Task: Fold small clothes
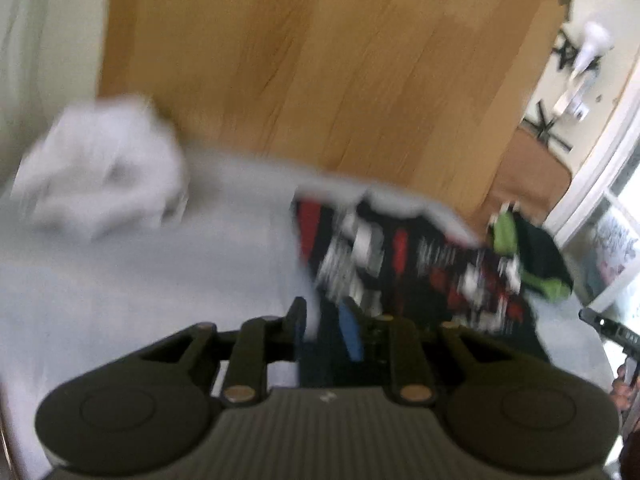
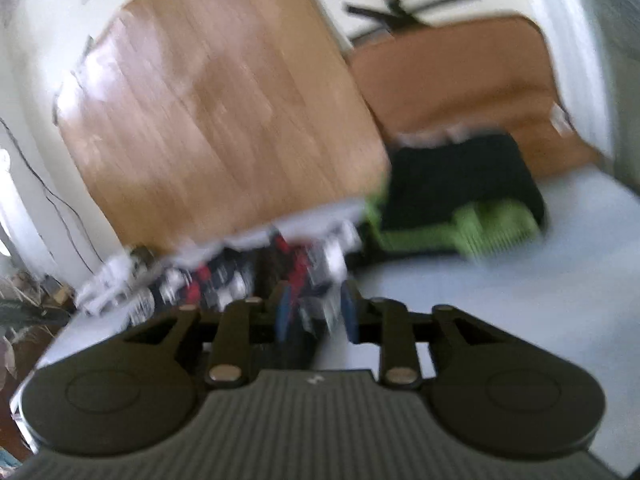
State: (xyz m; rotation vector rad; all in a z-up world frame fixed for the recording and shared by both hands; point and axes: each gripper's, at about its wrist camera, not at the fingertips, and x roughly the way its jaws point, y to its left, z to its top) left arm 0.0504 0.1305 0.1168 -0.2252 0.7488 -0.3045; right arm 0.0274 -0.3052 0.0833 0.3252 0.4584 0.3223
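Claws left and right apparently pinch the patterned garment; keep both edges level over the table.

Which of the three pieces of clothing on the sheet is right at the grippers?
The black garment with red and white print, which lies between both grippers' fingers. The black-and-green garment and the crumpled white garment lie apart from it.

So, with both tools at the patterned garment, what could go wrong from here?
1. The patterned garment lies at the edge of the grey surface; a pull could slide it off.
2. The left tool may catch cloth unevenly.
3. The black and green garment lies close; the right tool might snag it.
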